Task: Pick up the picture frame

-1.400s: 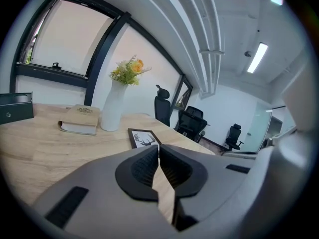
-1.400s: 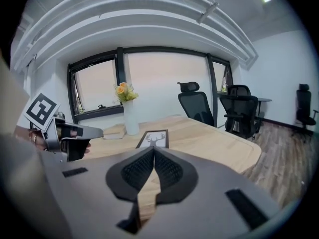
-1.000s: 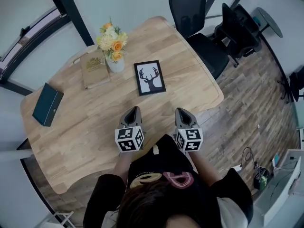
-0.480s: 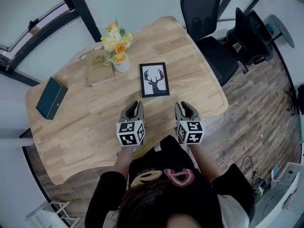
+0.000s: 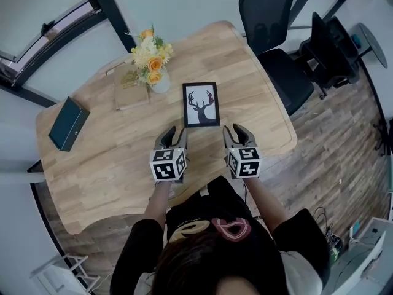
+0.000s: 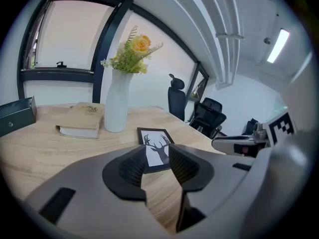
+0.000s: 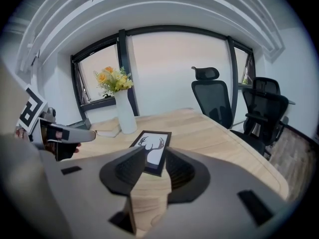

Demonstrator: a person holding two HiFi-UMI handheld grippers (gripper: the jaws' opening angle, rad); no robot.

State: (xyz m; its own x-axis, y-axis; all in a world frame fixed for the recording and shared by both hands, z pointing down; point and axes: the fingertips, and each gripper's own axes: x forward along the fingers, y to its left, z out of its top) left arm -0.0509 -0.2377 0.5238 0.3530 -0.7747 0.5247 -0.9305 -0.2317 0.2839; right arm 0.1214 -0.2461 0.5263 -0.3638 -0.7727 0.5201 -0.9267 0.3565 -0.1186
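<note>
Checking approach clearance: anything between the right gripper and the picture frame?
Nothing: only bare table lies between the right gripper and the picture frame, clear in the head view. Its jaws have just been opening, with nothing held between them.

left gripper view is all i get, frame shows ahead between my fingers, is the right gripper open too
Observer: Yes. In the right gripper view the right gripper has its fingers apart. They have just been opening, with nothing gripped. The picture frame lies ahead of them, untouched.

Operator: how do both sit against the frame

Observer: In the head view the left gripper, whose fingers have also just been opening, sits just off the frame's near left corner. The right gripper sits just off its near right corner. Neither touches it.
</note>
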